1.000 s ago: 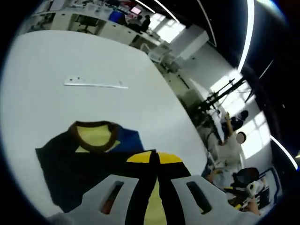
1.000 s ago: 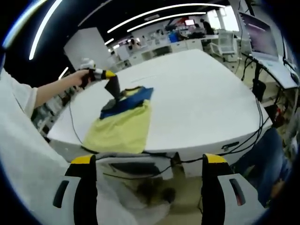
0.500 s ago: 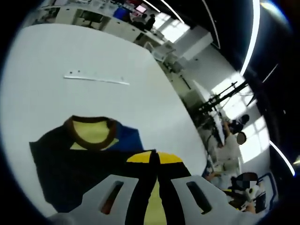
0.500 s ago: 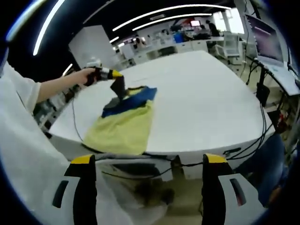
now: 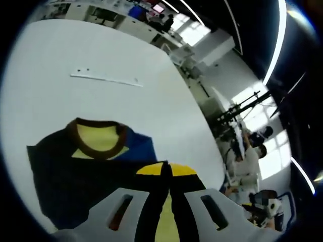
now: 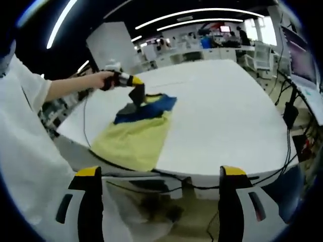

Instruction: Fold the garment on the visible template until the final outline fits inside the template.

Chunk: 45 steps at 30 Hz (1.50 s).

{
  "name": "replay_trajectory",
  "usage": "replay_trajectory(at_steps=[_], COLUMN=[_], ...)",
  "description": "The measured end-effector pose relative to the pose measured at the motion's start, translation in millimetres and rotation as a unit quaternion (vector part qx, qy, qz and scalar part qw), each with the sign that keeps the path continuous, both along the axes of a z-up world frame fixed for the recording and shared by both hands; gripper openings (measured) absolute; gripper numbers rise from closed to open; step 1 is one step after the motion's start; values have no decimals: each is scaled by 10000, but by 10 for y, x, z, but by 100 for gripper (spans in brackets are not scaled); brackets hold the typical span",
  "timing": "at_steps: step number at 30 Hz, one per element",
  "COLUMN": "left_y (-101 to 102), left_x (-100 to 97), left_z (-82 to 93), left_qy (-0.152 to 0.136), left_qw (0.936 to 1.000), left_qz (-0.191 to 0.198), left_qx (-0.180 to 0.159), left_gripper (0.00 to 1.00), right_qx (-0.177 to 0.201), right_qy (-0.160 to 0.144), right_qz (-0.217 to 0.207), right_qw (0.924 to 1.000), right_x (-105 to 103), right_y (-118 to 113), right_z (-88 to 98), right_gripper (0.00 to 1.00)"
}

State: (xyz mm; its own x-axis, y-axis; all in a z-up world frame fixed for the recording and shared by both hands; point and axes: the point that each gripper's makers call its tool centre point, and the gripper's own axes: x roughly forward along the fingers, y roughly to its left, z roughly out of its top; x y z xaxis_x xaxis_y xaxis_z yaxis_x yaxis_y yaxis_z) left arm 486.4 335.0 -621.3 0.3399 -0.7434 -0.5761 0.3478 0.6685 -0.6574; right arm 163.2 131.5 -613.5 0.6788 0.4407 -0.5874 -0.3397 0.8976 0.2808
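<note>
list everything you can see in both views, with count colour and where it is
garment: 1, yellow body with dark blue top and brown collar, on the near left part of the table
table: 1, white, large, under the garment
strip: 1, pale, thin, flat on the table beyond the collar
cables: several, black, hanging off the table's near edge
people: a few, in the background room
left tool: 1, yellow-tipped, shut on a lifted dark fold of the garment
right tool: 1, yellow-tipped, open, off the table's near edge
person's hand: 1, holding the left tool

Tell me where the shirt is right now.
In the right gripper view, the shirt lies at the table's near-left edge, one dark corner lifted by the left gripper.
</note>
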Motion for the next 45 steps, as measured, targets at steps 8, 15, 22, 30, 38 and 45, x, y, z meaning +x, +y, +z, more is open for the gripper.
replay_trajectory(at_steps=[8, 15, 22, 30, 38, 45], left_y=[-48, -103, -167, -237, -327, -413], left_x=[37, 41, 40, 51, 60, 62], left_z=[-45, -103, -218, -303, -402, -510], left_qy=[74, 146, 209, 298, 391, 442], left_qw=[10000, 9998, 9997, 9994, 9990, 9987], left_qz=[40, 111, 138, 169, 188, 194], left_qx=[21, -1, 40, 70, 98, 173], left_gripper=[0, 0, 0, 0, 0, 0], right_qx=[50, 58, 87, 127, 192, 216], right_qy=[63, 54, 52, 130, 196, 216], right_qz=[122, 183, 286, 320, 303, 281], right_qw=[9999, 9998, 9995, 9993, 9992, 9991], right_x=[61, 146, 234, 242, 228, 247], right_y=[-4, -36, -20, -23, -16, -27], right_z=[-60, -68, -96, -165, -223, -259], right_gripper=[96, 96, 96, 96, 96, 96])
